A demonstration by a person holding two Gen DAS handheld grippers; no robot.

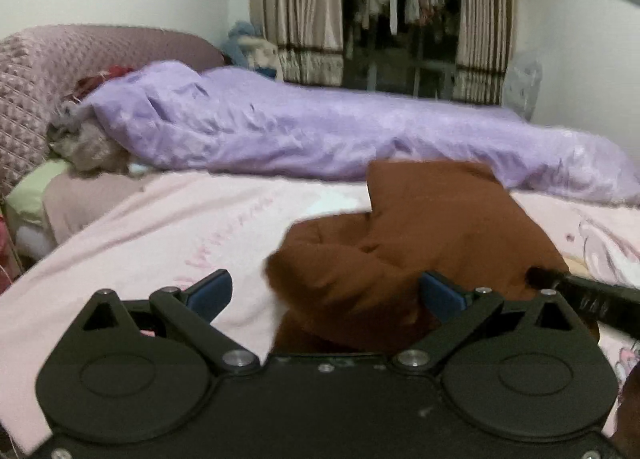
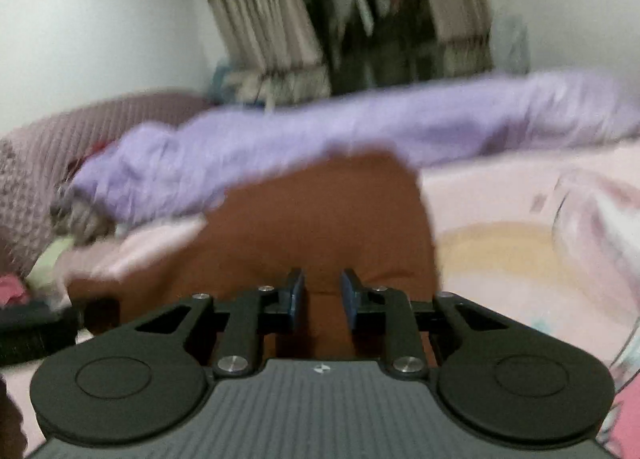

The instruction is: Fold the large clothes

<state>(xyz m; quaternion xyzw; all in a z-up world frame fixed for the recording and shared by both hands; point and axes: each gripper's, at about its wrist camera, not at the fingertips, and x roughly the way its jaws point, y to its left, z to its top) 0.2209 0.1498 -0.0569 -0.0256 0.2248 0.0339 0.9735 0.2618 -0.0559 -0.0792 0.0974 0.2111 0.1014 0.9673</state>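
Garment [image 1: 420,243], brown, rumpled in thick folds, on pink sheet [image 1: 168,227]

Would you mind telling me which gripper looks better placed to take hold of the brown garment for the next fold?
Probably the right gripper: its narrow jaws sit directly over the brown garment. The left gripper stands wide open, with the cloth bunched toward its right finger.

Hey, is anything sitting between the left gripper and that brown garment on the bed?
Nothing visible. The left gripper is open, with the brown garment bunched directly ahead of its fingers on the pink sheet. The purple duvet lies farther back, behind the garment.
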